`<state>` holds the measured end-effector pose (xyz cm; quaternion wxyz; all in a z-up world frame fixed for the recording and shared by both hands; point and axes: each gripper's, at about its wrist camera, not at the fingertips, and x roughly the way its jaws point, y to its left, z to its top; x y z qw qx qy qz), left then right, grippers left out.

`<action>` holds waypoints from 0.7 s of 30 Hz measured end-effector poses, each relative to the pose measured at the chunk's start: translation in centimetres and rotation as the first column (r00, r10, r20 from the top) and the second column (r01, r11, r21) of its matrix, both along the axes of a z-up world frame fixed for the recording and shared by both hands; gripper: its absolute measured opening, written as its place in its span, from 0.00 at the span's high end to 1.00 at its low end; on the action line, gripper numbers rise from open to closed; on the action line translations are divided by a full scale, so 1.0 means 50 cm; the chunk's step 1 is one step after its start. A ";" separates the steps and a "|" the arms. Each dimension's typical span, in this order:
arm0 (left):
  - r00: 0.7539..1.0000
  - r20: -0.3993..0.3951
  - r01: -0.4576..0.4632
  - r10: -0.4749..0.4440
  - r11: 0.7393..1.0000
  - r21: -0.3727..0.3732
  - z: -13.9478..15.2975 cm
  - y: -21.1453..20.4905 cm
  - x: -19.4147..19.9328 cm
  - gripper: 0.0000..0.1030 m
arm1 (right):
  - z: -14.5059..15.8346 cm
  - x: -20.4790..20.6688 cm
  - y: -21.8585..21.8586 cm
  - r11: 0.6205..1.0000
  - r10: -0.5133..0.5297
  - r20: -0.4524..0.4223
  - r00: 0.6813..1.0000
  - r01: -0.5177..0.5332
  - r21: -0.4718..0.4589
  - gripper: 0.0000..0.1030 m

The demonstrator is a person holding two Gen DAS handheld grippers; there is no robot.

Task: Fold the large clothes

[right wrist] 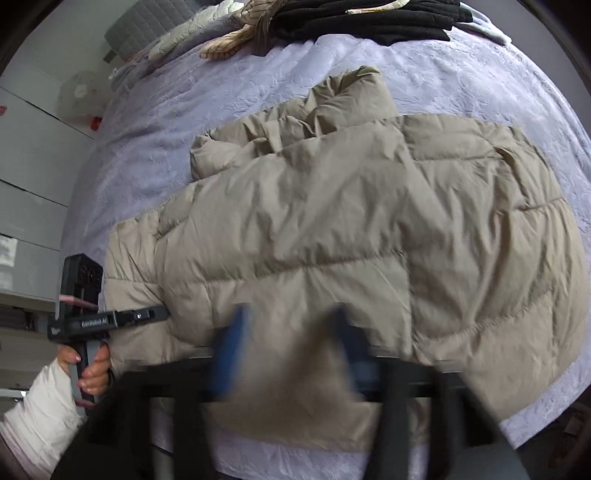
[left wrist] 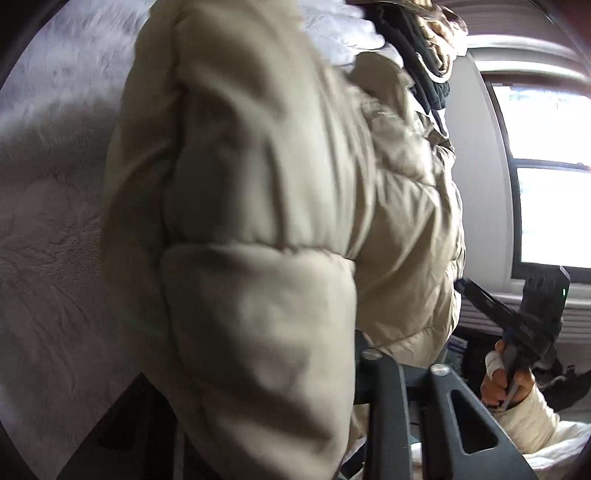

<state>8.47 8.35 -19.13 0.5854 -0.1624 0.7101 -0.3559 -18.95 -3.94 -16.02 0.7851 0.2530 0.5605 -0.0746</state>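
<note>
A beige puffer jacket (right wrist: pixel 332 229) lies spread on a lilac bedspread (right wrist: pixel 155 140). In the left wrist view the jacket (left wrist: pixel 258 221) fills the frame, bunched right in front of the camera. My left gripper (right wrist: pixel 162 314) is at the jacket's near left edge, its tips buried in the fabric. In its own view the fingers (left wrist: pixel 391 406) stand close together with the jacket over their tips. My right gripper (right wrist: pixel 288 343) is blurred, open, its blue fingers (right wrist: pixel 231 347) over the jacket's near hem. It also shows in the left wrist view (left wrist: pixel 461 286) beside the jacket.
Black clothes (right wrist: pixel 369 18) and pale patterned clothes (right wrist: pixel 229 44) are piled at the far end of the bed. A window (left wrist: pixel 546 177) is at the right. White drawers (right wrist: pixel 22 206) stand left of the bed.
</note>
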 end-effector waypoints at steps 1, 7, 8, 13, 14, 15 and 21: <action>1.000 0.006 -0.004 0.004 1.000 0.008 0.015 -0.004 -0.004 0.72 | -0.009 0.013 0.002 1.000 0.021 0.014 1.000 -0.021 -0.006 0.87; 0.998 0.047 -0.041 0.044 0.997 -0.065 0.166 -0.050 -0.045 0.72 | -0.111 0.072 -0.032 0.996 0.053 -0.012 0.999 -0.052 0.072 0.90; 0.997 0.064 -0.030 0.035 0.997 -0.077 0.199 -0.074 -0.057 0.72 | -0.122 0.072 -0.046 0.993 0.036 -0.012 0.999 -0.034 0.112 0.92; 0.990 0.141 0.031 -0.024 0.998 -0.053 0.317 -0.225 -0.113 0.72 | -0.166 0.058 -0.111 0.949 -0.019 -0.004 1.000 0.019 0.315 0.94; 0.988 0.149 0.039 -0.033 0.998 -0.039 0.334 -0.265 -0.127 0.72 | -0.171 0.057 -0.121 0.939 -0.025 -0.003 1.000 0.024 0.342 0.95; 0.986 0.162 0.050 -0.047 0.999 -0.015 0.350 -0.309 -0.140 0.72 | -0.177 0.055 -0.132 0.929 -0.031 -0.003 1.000 0.030 0.370 0.96; 0.967 0.229 0.075 -0.113 0.983 0.167 0.383 -0.496 -0.202 0.72 | -0.226 0.046 -0.199 0.826 -0.090 -0.030 0.996 0.091 0.556 1.00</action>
